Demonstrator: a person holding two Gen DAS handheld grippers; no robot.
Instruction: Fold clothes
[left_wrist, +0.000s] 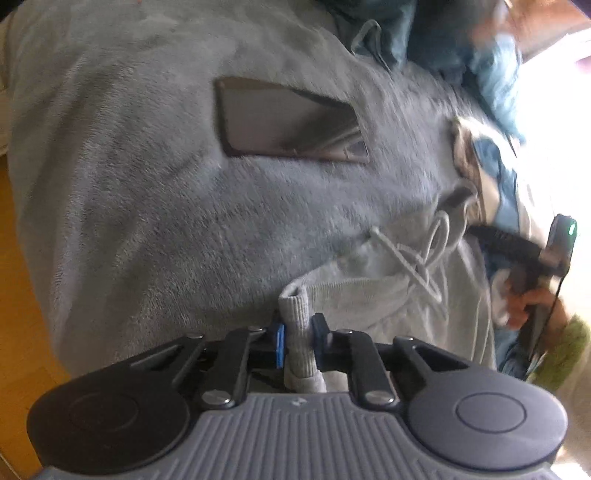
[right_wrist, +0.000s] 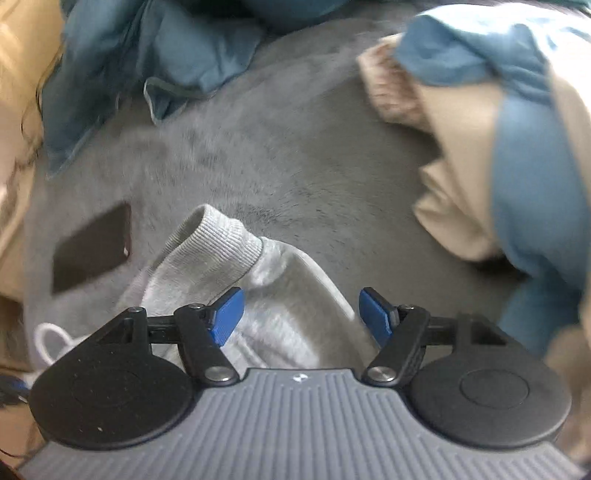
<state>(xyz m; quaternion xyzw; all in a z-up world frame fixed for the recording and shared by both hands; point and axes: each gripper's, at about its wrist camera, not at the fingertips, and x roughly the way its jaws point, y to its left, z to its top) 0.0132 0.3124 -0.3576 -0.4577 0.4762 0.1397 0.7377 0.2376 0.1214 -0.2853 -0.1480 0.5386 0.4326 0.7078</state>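
Note:
Light grey sweatpants (left_wrist: 373, 295) with a white drawstring (left_wrist: 424, 258) lie on a grey plush blanket (left_wrist: 147, 184). My left gripper (left_wrist: 298, 341) is shut on a ribbed cuff (left_wrist: 297, 314) of the sweatpants, which stands up between the blue pads. In the right wrist view my right gripper (right_wrist: 301, 315) is open just above the grey fabric, with the other ribbed cuff (right_wrist: 218, 236) lying ahead of the left blue pad (right_wrist: 227, 314). The right gripper's handle (left_wrist: 517, 254), held by a hand (left_wrist: 532, 299), shows at the right edge of the left wrist view.
A dark phone (left_wrist: 288, 122) (right_wrist: 92, 247) lies flat on the blanket beyond the sweatpants. Teal clothes (right_wrist: 147, 55) are heaped at the far side. A beige and blue garment pile (right_wrist: 498, 147) sits to the right. Wooden floor (left_wrist: 18, 295) shows at the left.

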